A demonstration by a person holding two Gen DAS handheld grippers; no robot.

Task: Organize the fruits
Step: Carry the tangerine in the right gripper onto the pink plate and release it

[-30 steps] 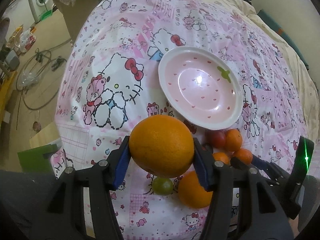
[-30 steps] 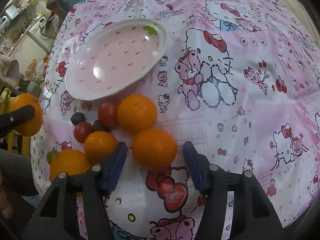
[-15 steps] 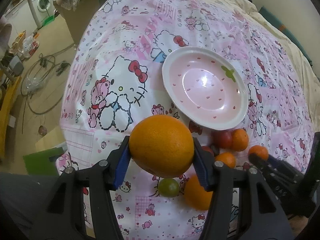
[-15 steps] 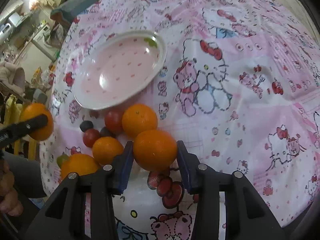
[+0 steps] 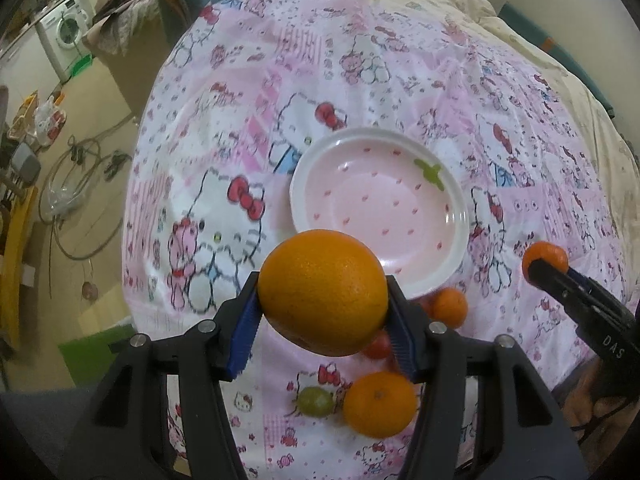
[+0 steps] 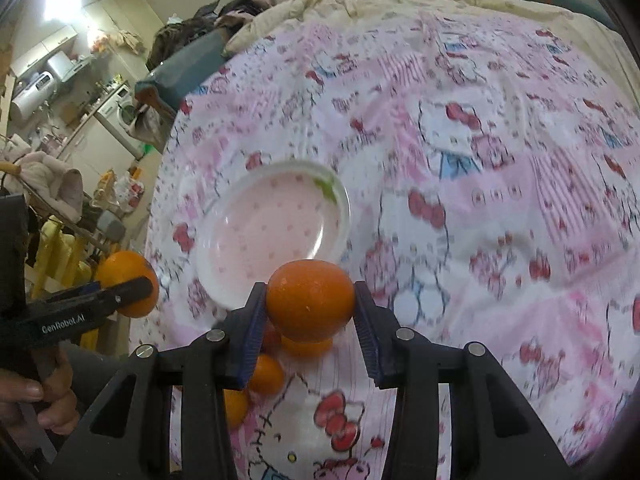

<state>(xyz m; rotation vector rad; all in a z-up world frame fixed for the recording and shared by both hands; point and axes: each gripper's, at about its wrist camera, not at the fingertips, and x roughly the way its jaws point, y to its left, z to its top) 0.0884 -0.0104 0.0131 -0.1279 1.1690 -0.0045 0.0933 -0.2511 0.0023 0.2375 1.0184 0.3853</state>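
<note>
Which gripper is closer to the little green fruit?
Left. The left gripper, holding the big orange, hangs almost right above the green fruit. The right gripper, holding a small orange, is farther off to its right.

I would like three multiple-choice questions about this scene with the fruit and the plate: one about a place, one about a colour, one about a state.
1. Where is the small green fruit?
A. on the plate
B. on the cloth beside an orange
C. in a gripper

2. What colour is the inside of the round white-rimmed plate?
A. pink
B. blue
C. yellow

3. What is the right gripper doing?
A. standing open over nothing
B. resting on the plate
C. holding a small orange fruit

Answers:
1 B: it lies on the patterned cloth next to a loose orange.
2 A: pink with small red marks.
3 C: both pads press the fruit.
</note>
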